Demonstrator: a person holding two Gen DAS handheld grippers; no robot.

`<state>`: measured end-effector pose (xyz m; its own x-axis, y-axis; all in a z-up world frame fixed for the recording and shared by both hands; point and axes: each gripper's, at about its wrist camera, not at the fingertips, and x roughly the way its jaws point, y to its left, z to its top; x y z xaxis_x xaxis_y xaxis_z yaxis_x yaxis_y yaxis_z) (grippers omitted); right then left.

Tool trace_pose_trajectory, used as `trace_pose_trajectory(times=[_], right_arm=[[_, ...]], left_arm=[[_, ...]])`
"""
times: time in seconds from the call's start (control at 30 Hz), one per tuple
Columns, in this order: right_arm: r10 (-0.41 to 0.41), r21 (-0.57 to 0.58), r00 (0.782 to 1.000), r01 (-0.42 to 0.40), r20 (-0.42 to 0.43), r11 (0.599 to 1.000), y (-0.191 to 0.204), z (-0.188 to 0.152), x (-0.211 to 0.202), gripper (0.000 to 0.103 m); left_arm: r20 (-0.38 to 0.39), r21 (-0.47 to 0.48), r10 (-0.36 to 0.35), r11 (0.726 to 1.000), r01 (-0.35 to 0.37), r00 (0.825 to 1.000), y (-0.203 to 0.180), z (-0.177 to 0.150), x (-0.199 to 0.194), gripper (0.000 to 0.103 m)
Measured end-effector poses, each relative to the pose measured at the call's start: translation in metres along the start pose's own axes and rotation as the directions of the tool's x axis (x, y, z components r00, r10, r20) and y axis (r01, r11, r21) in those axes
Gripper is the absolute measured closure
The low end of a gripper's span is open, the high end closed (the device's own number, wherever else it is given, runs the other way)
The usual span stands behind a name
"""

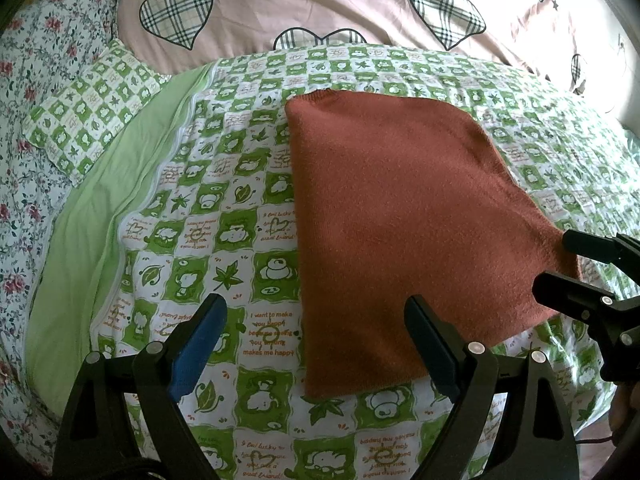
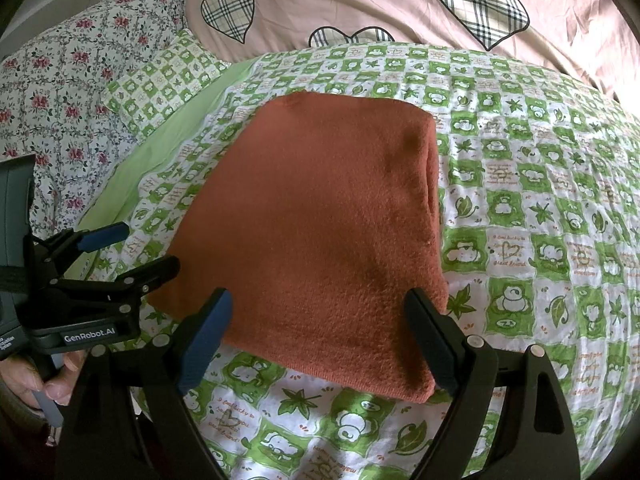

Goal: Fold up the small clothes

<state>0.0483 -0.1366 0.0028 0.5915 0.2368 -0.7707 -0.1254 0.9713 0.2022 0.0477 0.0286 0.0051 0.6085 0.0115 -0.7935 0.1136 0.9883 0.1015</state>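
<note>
A rust-orange knitted garment (image 1: 400, 208) (image 2: 320, 220) lies folded into a flat rectangle on the green-checked quilt (image 1: 224, 216). My left gripper (image 1: 316, 312) is open just above the quilt. Its right finger (image 1: 428, 340) reaches over the garment's near left part, and its blue-padded left finger is over bare quilt. In the right wrist view the left gripper (image 2: 144, 250) shows beside the garment's left edge. My right gripper (image 2: 320, 304) is open, its fingers straddling the garment's near edge. In the left wrist view the right gripper (image 1: 560, 266) sits at the garment's near right corner.
Behind the quilt lies a pink cover with plaid hearts (image 1: 320, 0). To the left are a small green-checked pillow (image 1: 92, 116), a plain green sheet strip (image 1: 80, 240) and floral bedding (image 1: 36, 80). A hand (image 2: 52, 380) grips the left gripper's handle.
</note>
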Motion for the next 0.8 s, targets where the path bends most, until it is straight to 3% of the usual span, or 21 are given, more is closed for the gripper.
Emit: trace_pose_trajectory(times=[0.8], right_arm=[[0.002,-0.001,1.000,-0.002,0.000,1.000,-0.0016,0.0011,0.0003,0.015]], left_arm=[[0.002,-0.004,-0.002,1.000,0.002,1.000,-0.0014,0.0011,-0.0007,0.012]])
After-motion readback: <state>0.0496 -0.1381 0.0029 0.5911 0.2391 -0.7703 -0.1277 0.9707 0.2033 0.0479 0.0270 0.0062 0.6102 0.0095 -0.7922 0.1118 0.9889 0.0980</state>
